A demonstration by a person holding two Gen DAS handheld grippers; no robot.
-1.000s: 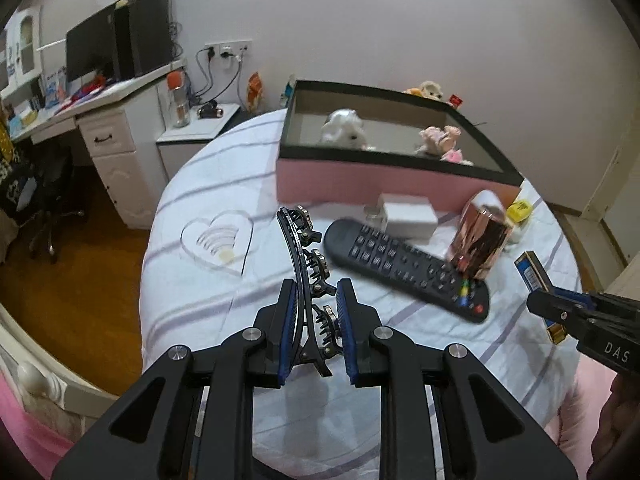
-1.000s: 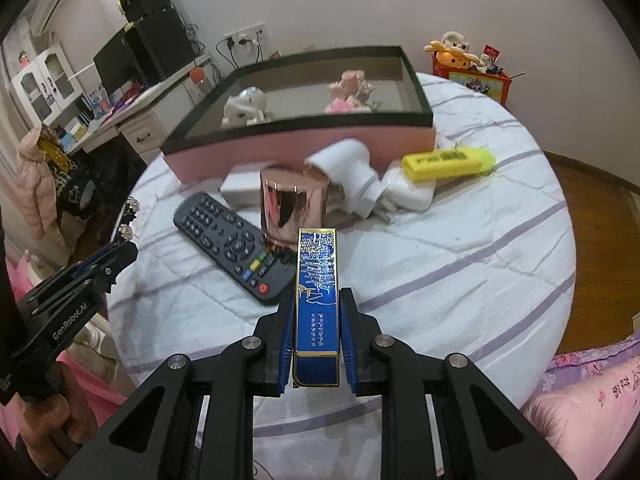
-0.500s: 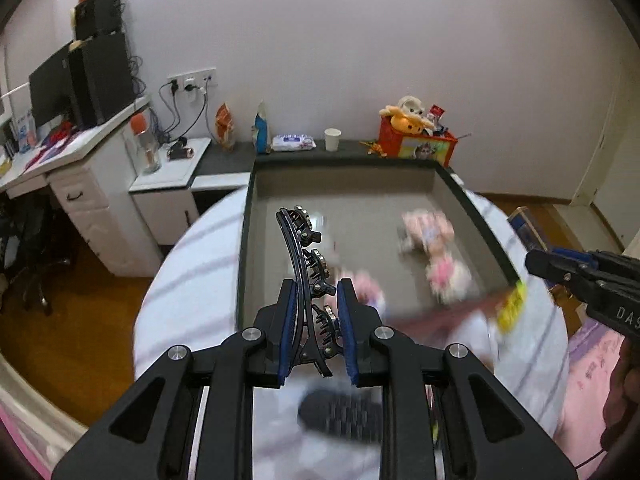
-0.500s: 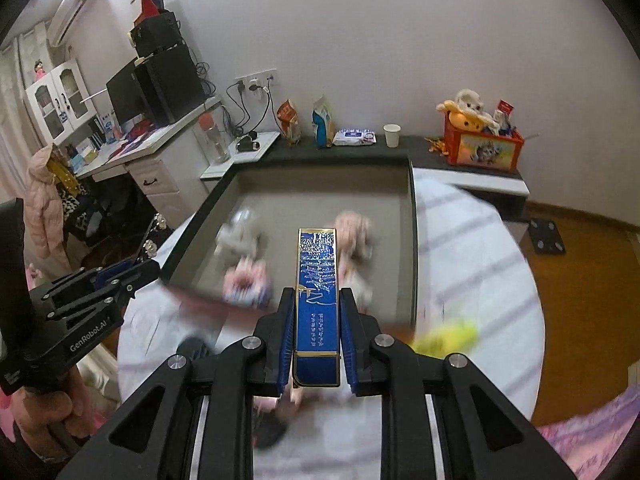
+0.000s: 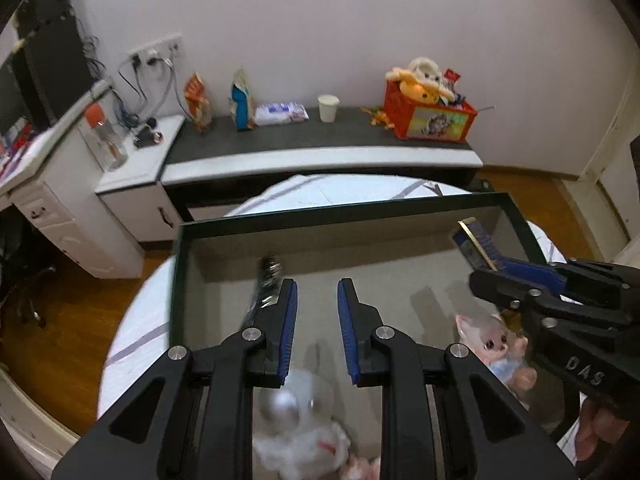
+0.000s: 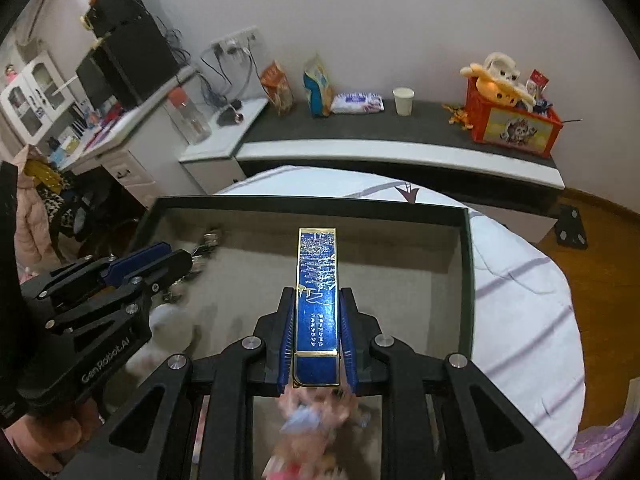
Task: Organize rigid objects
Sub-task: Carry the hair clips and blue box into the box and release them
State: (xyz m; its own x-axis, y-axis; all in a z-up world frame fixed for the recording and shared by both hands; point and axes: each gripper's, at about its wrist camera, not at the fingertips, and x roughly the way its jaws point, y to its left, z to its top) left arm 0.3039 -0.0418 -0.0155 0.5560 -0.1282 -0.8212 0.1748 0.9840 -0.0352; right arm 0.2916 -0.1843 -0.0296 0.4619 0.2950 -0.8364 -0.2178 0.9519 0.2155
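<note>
My left gripper [image 5: 317, 292] is open and empty above the open storage box [image 5: 320, 210]. The black hair clip [image 5: 267, 280], blurred, drops beside its left finger inside the box. My right gripper [image 6: 316, 304] is shut on a blue and gold rectangular box [image 6: 317, 280] and holds it over the storage box [image 6: 304, 202]. In the left wrist view the right gripper [image 5: 484, 272] and its blue box [image 5: 476, 242] show at the right. In the right wrist view the left gripper [image 6: 160, 258] shows at the left, with the hair clip [image 6: 206, 246] beside it.
Small dolls lie in the box: a pink-eared one [image 5: 492, 340] and a white one [image 5: 304, 432]. The box sits on a round table with a white striped cloth [image 6: 520, 288]. Behind it stands a low shelf [image 6: 400, 144] with a cup, packets and a red toy bin.
Both grippers moved forward over the storage box. My left gripper opened and let go of the hair clip, which falls into the box. The right gripper still holds the blue box.
</note>
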